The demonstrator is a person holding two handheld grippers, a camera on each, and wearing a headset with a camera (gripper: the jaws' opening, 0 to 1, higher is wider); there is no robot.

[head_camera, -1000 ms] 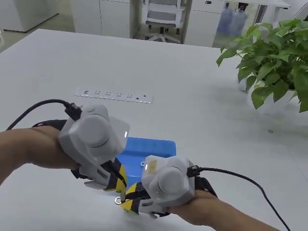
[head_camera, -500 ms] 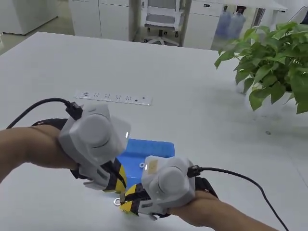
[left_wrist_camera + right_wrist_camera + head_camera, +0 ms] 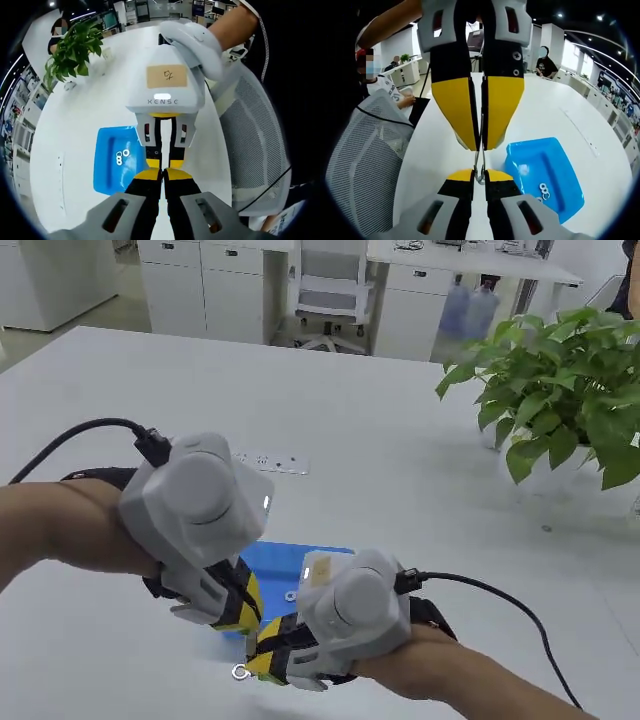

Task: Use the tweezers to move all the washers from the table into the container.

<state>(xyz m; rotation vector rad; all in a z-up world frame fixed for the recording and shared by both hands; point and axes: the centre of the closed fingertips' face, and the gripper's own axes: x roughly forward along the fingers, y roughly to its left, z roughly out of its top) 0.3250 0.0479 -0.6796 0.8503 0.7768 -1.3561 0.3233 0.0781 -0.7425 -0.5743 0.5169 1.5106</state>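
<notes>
My two grippers meet tip to tip above the table's near edge. The thin metal tweezers (image 3: 479, 159) run from my right gripper (image 3: 480, 177) up into my left gripper (image 3: 480, 146), and both sets of yellow jaws are shut on them. In the left gripper view my left gripper (image 3: 163, 173) faces the right gripper (image 3: 163, 161). The blue container (image 3: 288, 562) lies just behind the grippers and holds a few washers (image 3: 121, 156) (image 3: 543, 190). A small metal washer (image 3: 240, 672) lies on the table below the right gripper (image 3: 266, 652).
A white power strip (image 3: 268, 461) lies on the table (image 3: 380, 470) beyond the container. A potted green plant (image 3: 560, 400) stands at the right. A mesh office chair (image 3: 250, 140) and seated people are near the table's edge.
The head camera has tilted, shifting the scene. Both grippers stay pressed tip to tip over the same spot, and the washer on the table has not moved.
</notes>
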